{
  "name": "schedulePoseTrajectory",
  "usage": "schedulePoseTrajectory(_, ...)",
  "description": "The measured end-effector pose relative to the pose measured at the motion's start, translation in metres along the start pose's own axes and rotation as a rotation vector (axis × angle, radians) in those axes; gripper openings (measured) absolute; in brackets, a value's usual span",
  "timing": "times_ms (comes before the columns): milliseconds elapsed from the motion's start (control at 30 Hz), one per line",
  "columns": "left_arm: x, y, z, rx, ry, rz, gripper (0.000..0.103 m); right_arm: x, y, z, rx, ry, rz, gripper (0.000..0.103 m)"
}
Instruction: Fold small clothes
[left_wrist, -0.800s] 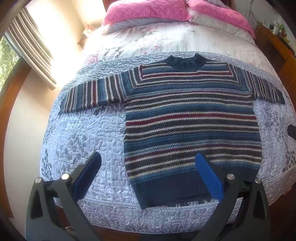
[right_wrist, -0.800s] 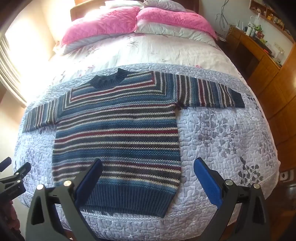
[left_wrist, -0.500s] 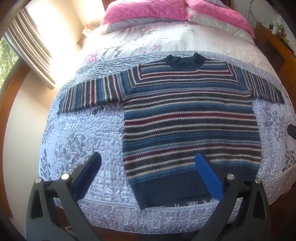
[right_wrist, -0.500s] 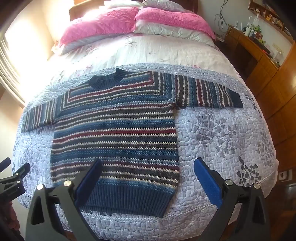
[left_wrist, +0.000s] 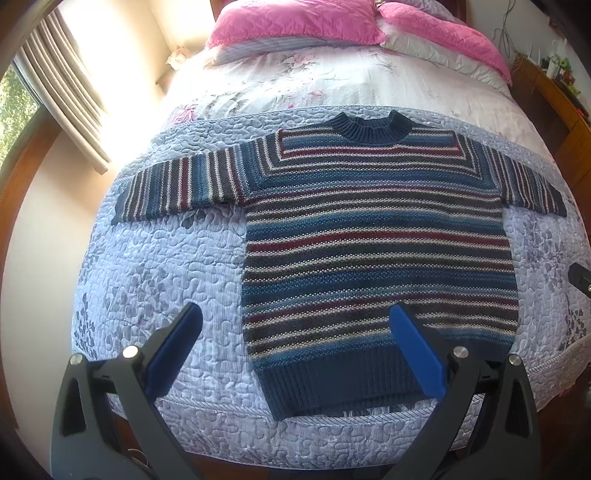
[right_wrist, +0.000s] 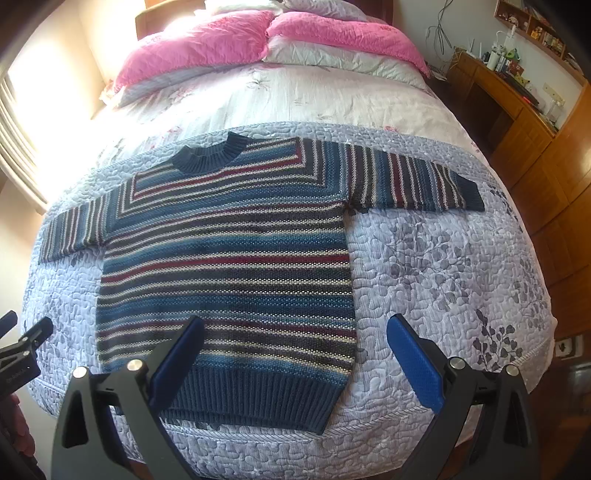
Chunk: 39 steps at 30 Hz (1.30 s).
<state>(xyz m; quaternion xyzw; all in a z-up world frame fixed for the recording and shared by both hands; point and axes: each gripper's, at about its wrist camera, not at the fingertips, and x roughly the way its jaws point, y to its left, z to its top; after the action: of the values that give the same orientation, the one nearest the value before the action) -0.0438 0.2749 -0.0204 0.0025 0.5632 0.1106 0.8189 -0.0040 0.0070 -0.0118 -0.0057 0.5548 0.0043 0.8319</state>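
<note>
A striped knit sweater (left_wrist: 376, 236) in blue, maroon, cream and dark grey lies flat on the bed, front up, both sleeves spread sideways and the navy ribbed hem toward me. The right wrist view shows the same sweater (right_wrist: 229, 258). My left gripper (left_wrist: 295, 321) hangs open above the foot of the bed, over the hem's left corner, holding nothing. My right gripper (right_wrist: 295, 325) is open too, over the hem's right part, with nothing between its blue pads. The tip of the right gripper shows at the left view's right edge.
The sweater rests on a lavender quilted bedspread (left_wrist: 155, 266) with leaf prints. Behind it lie a floral duvet (right_wrist: 295, 96) and pink pillows (right_wrist: 199, 48). A curtained window (left_wrist: 62, 99) is at left, a wooden desk with clutter (right_wrist: 517, 96) at right. The left gripper (right_wrist: 22, 347) shows at the right view's left edge.
Both grippers drifted slightly, so the sweater sits a little lower and further left in view. The sweater itself has not moved and both grippers stay open.
</note>
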Motion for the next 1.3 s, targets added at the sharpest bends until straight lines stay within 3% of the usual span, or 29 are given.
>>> schedulePoseTrajectory(1300,0.0039,-0.0006,0.0004,-0.004,0.003,0.005,0.1,0.0102,-0.005,0.0017,0.012,0.003,0.019,0.099)
